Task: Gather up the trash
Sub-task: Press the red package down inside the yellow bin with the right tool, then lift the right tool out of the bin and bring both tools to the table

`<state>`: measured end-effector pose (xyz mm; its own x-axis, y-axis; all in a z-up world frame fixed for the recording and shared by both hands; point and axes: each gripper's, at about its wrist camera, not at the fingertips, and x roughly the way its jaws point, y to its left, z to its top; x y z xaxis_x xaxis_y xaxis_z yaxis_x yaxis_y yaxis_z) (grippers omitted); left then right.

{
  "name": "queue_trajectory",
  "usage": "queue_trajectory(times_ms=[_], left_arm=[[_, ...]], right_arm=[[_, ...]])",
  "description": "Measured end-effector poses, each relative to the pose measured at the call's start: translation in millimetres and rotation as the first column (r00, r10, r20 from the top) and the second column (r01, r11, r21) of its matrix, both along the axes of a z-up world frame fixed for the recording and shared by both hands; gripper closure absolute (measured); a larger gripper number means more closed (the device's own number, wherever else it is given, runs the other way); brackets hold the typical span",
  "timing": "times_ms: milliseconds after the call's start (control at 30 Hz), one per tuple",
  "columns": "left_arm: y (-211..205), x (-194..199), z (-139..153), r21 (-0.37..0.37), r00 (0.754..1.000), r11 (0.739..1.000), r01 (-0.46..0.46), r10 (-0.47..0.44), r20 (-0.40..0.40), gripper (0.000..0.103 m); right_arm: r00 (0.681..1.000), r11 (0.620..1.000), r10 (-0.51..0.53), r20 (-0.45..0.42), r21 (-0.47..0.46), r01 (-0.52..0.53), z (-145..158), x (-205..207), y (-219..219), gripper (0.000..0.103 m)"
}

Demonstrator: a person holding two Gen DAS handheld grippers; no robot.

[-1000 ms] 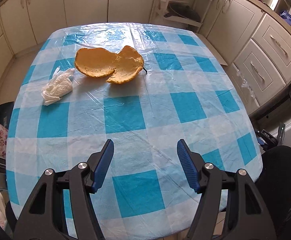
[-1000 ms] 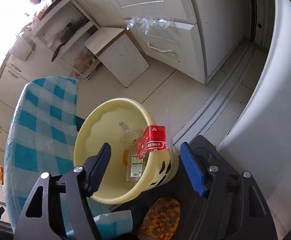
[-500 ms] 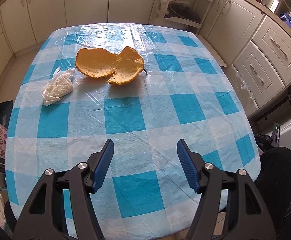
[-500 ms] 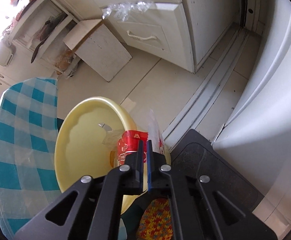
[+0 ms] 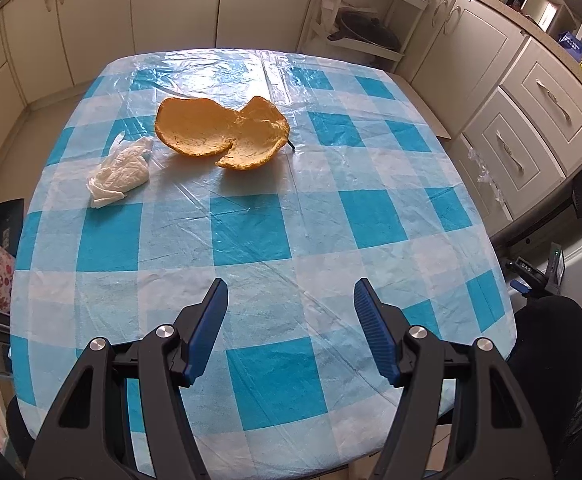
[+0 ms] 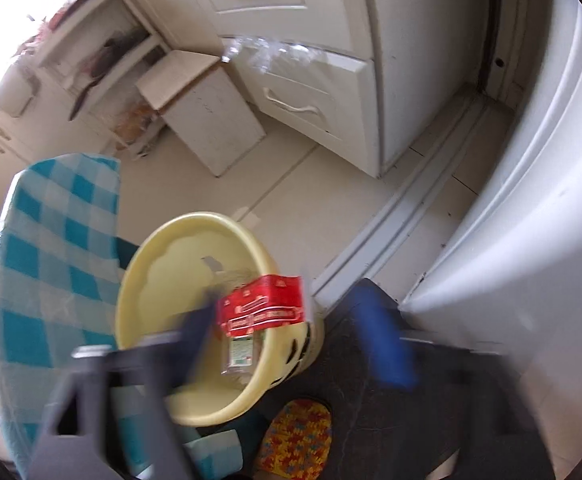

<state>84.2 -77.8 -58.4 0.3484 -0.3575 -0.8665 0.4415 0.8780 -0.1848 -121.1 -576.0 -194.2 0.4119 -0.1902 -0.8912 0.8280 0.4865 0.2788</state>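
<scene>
In the left wrist view, an orange fruit peel [image 5: 221,136] and a crumpled white tissue [image 5: 119,172] lie on the far part of the blue-checked table [image 5: 251,240]. My left gripper [image 5: 290,320] is open and empty over the table's near edge, well short of both. In the right wrist view, my right gripper [image 6: 291,340] is open, blurred by motion, above a yellow bin [image 6: 179,280] beside the table. A red-and-clear plastic wrapper [image 6: 263,316] hangs over the bin's near rim, between the fingers but free of them.
White kitchen cabinets and drawers [image 5: 531,120] run along the right and far walls. A shelf with a pan [image 5: 363,32] stands behind the table. A white appliance [image 6: 531,200], a dark seat [image 6: 391,400] and a colourful knitted pad [image 6: 295,436] surround the bin.
My right gripper was shut on the wrapper half a second ago and has opened, leaving the wrapper on the bin's rim. My left gripper has hardly moved.
</scene>
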Motion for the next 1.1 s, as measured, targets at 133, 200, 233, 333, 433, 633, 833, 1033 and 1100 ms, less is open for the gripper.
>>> queue_trajectory(times_ms=[133, 200, 233, 333, 433, 633, 833, 1033, 1100], left_arm=[[-2.6, -0.4, -1.8, 0.006, 1.000, 1.000, 0.004, -0.004, -0.004, 0.041], [-3.3, 0.1, -2.3, 0.005, 1.000, 1.000, 0.004, -0.004, -0.008, 0.041], [-3.9, 0.3, -2.2, 0.006, 1.000, 1.000, 0.004, -0.004, -0.007, 0.041], [-4.9, 0.4, -2.0, 0.005, 1.000, 1.000, 0.007, -0.007, -0.008, 0.041], [-5.9, 0.1, -2.4, 0.002, 1.000, 1.000, 0.010, -0.010, -0.010, 0.041], [-3.0, -0.7, -0.1, -0.010, 1.000, 1.000, 0.008, -0.008, -0.009, 0.041], [3.4, -0.5, 3.4, -0.020, 1.000, 1.000, -0.005, 0.005, -0.001, 0.041], [13.0, -0.2, 10.1, -0.025, 0.999, 0.999, -0.025, 0.025, 0.020, 0.041], [17.8, -0.6, 13.7, -0.020, 0.999, 0.999, -0.033, 0.034, 0.034, 0.041]], right_arm=[[1.000, 0.994, 0.015, 0.006, 0.106, -0.016, -33.3, 7.2, -11.7, 0.037], [1.000, 0.989, 0.007, 0.019, 0.148, -0.010, -46.8, 8.6, -16.3, 0.045], [1.000, 0.987, -0.001, 0.022, 0.162, -0.002, -52.0, 8.7, -18.0, 0.049], [0.999, 0.984, -0.024, 0.048, 0.180, 0.015, -56.4, 8.6, -16.4, 0.059], [0.997, 0.985, -0.024, 0.069, 0.171, 0.012, -54.2, 10.2, -11.4, 0.071], [0.997, 0.994, 0.001, 0.073, 0.106, -0.009, -40.0, 16.8, -2.6, 0.096], [0.992, 0.997, 0.048, 0.120, 0.056, -0.055, -12.1, 20.5, 4.8, 0.099], [0.955, 0.976, 0.203, 0.218, 0.031, -0.215, 34.6, 43.0, 26.6, 0.099], [0.940, 0.960, 0.279, 0.196, -0.021, -0.280, 47.0, 55.3, 37.3, 0.099]])
